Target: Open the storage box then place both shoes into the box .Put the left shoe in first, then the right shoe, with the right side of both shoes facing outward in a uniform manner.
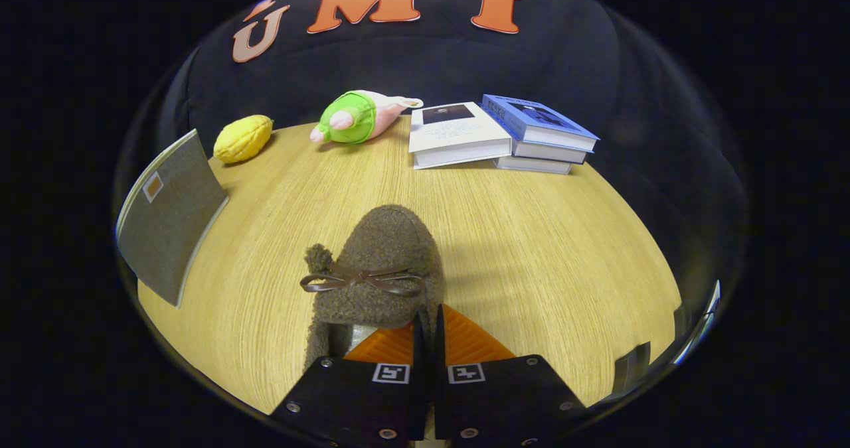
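Gripper view: we see the gripper point(429, 325) with its two fingers drawn almost together, pinching the right-hand rim of the brown fuzzy shoe point(382, 262) at its opening. Only a thin slit shows between the fingers, and the shoe's wall sits in that slit, so we read both fingers as pressing on it. The shoe points away from us, its toe ahead of the fingertips, its bow point(362, 280) just ahead and slightly left of them, and its heel end runs back along the left finger. We cannot tell whether the shoe rests on the wooden table point(564, 249) or is lifted off it.

Well to the left of the shoe stands the grey storage box point(169, 219), tilted in the view, with a small label on its face. Far beyond the fingers, along the table's back edge, lie a yellow plush toy point(243, 139), a green and pink plush toy point(355, 117), and a group of books point(498, 133).
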Tool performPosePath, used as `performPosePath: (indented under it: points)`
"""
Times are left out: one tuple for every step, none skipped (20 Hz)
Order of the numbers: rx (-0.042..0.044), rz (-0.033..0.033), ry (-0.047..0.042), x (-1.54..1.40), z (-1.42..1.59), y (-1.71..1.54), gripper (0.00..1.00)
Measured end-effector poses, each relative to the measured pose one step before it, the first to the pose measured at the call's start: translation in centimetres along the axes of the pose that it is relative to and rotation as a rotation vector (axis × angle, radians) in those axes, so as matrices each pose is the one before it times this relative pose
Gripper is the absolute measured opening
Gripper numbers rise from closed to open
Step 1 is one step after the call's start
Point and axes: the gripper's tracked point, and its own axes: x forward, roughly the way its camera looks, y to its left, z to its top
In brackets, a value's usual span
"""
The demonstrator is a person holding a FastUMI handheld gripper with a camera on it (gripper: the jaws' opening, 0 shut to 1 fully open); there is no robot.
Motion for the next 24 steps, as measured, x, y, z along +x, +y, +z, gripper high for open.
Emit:
performPosePath:
  points:
    - [0.01475, 0.02377, -0.00277, -0.491, 0.328, 0.626, 0.05]
    - [-0.00196, 0.01234, -0.00476, -0.387, 0.334, 0.504, 0.05]
    - [-0.00205, 0.00684, -0.00956, -0.245, 0.467, 0.392, 0.05]
    - [-0.00055, 0.00695, -0.00511, -0.285, 0.336, 0.512, 0.05]
    - [0.01219, 0.01374, -0.00291, -0.29, 0.327, 0.681, 0.05]
    - [0.01513, 0.01798, -0.0011, -0.296, 0.378, 0.794, 0.05]
    - [0.01422, 0.01636, -0.0021, -0.181, 0.501, 0.774, 0.05]
    - [0.00553, 0.01345, -0.00188, -0.38, 0.41, 0.956, 0.05]
    - [0.00152, 0.01312, -0.0041, -0.325, 0.519, 0.971, 0.05]
    - [0.00034, 0.01654, -0.00407, -0.394, 0.486, 1.27, 0.05]
    - [0.00354, 0.02297, -0.00247, -0.203, 0.439, 1.322, 0.05]
    - [0.00773, 0.02776, -0.00307, -0.255, 0.554, 1.592, 0.05]
    - [0.00152, 0.02639, -0.00108, -0.142, 0.553, 1.619, 0.05]
    - [-0.00032, 0.021, -0.00494, -0.251, 0.67, 1.619, 0.05]
    - [-0.00583, 0.01803, -0.00619, -0.209, 0.697, 1.502, 0.05]
    - [-0.0044, 0.01556, -0.00391, -0.075, 0.61, 1.535, 0.05]
    - [-0.00263, 0.01673, -0.00188, 0.024, 0.507, 1.452, 0.05]
    - [-0.00043, 0.0187, -0.00267, -0.007, 0.584, 1.576, 0.05]
    - [0.00177, 0.01811, -0.00209, 0.006, 0.568, 1.412, 0.05]
    - [0.00373, 0.01657, -0.00492, 0.067, 0.647, 1.362, 0.05]
    - [-0.00231, 0.0155, -0.00226, 0.063, 0.56, 1.397, 0.05]
    - [-0.0055, 0.01352, -0.00439, 0.026, 0.54, 1.368, 0.05]
    - [-0.0063, 0.01246, -0.0063, 0.118, 0.554, 1.22, 0.05]
    - [-0.00602, 0.011, 0.00019, 0.155, 0.381, 1.255, 0.05]
